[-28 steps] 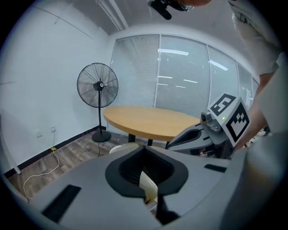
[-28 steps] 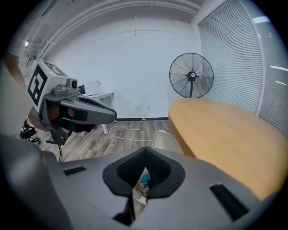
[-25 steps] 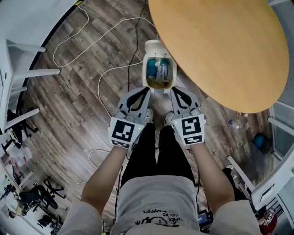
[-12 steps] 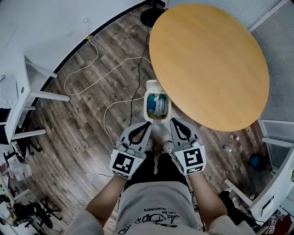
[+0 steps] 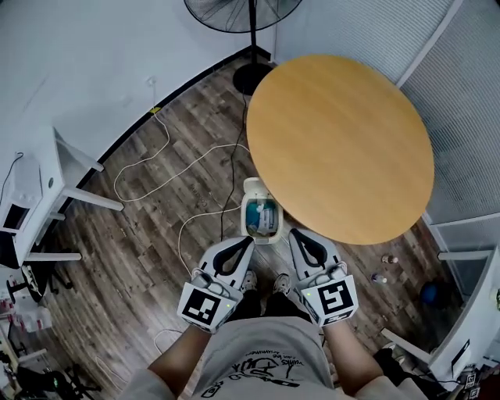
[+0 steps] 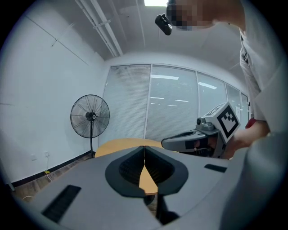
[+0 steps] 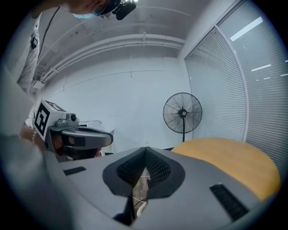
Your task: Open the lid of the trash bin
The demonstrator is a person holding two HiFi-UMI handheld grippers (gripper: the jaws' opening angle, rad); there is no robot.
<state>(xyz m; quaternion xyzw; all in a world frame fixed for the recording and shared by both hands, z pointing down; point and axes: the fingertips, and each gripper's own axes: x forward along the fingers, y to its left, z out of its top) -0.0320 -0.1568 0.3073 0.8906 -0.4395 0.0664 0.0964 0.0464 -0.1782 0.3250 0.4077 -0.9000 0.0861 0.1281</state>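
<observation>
Trash bin (image 5: 260,220) stands on the floor just ahead of and below both grippers, its lid (image 5: 253,187) up and contents showing. Left gripper (image 5: 245,244) and right gripper (image 5: 296,235) are pinched closed and empty. I judge nothing is left.

Brightly and evenly lit from overhead, with a ceiling lamp (image 6: 155,2) blown out white at the top of the left tool view. Streaked with lamp reflections across the glass wall (image 6: 173,105). Only soft, faint shadows on the wood floor (image 5: 148,234). Bent by fisheye toward the edges, black in the corners of both tool views. Sharp far off, blurred close up on the left tool (image 6: 144,147) and right tool (image 7: 145,149).
</observation>
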